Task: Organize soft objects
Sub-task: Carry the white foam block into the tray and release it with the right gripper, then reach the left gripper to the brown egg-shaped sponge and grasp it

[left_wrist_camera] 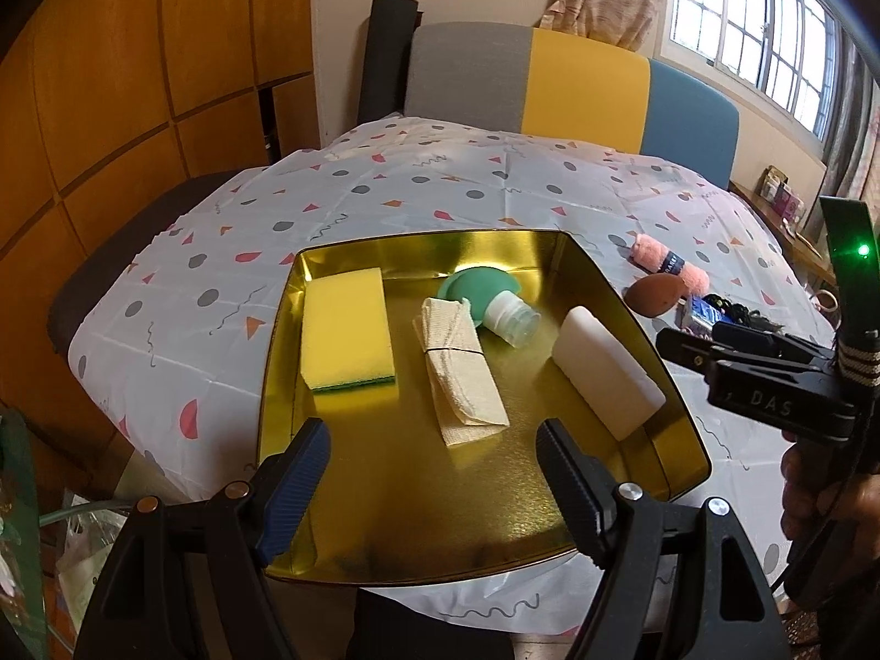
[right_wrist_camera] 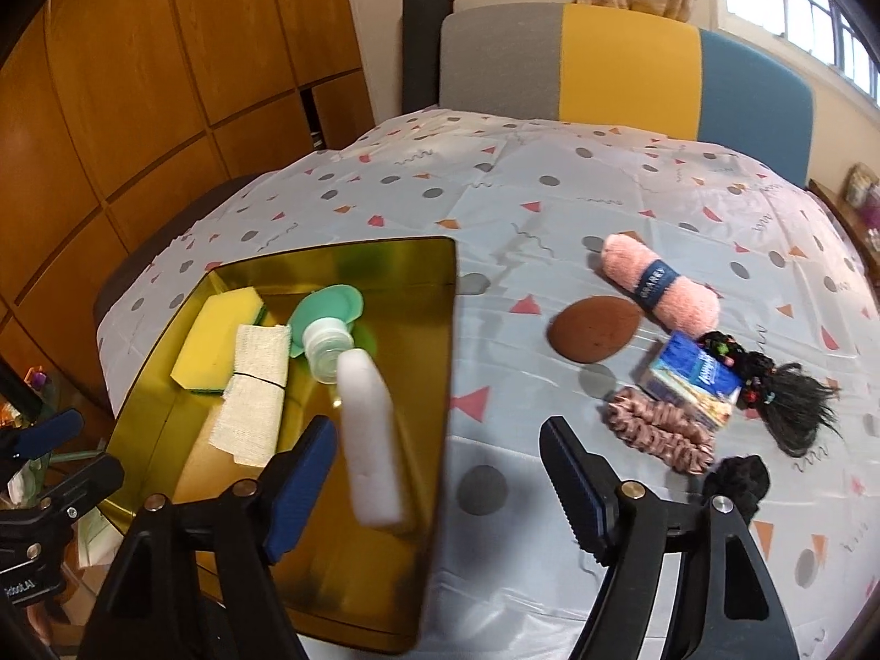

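A gold tin tray (left_wrist_camera: 396,500) (right_wrist_camera: 385,275) holds a yellow sponge (left_wrist_camera: 346,327) (right_wrist_camera: 217,338), a folded beige cloth (left_wrist_camera: 462,371) (right_wrist_camera: 256,393), a green squeeze bottle with a clear cap (left_wrist_camera: 495,308) (right_wrist_camera: 327,333) and a white foam block (left_wrist_camera: 608,379) (right_wrist_camera: 371,437) leaning on the tray's right wall. My left gripper (left_wrist_camera: 434,487) is open and empty over the tray's near part. My right gripper (right_wrist_camera: 440,481) is open and empty above the tray's right edge; it also shows in the left wrist view (left_wrist_camera: 731,349).
On the patterned tablecloth (right_wrist_camera: 522,181) right of the tray lie a pink rolled towel (right_wrist_camera: 660,286) (left_wrist_camera: 668,267), a brown sponge (right_wrist_camera: 594,327) (left_wrist_camera: 657,297), a blue tissue pack (right_wrist_camera: 690,382), a pink scrunchie (right_wrist_camera: 657,432), a black scrunchie (right_wrist_camera: 737,481) and a black hair piece (right_wrist_camera: 786,401). A sofa stands behind.
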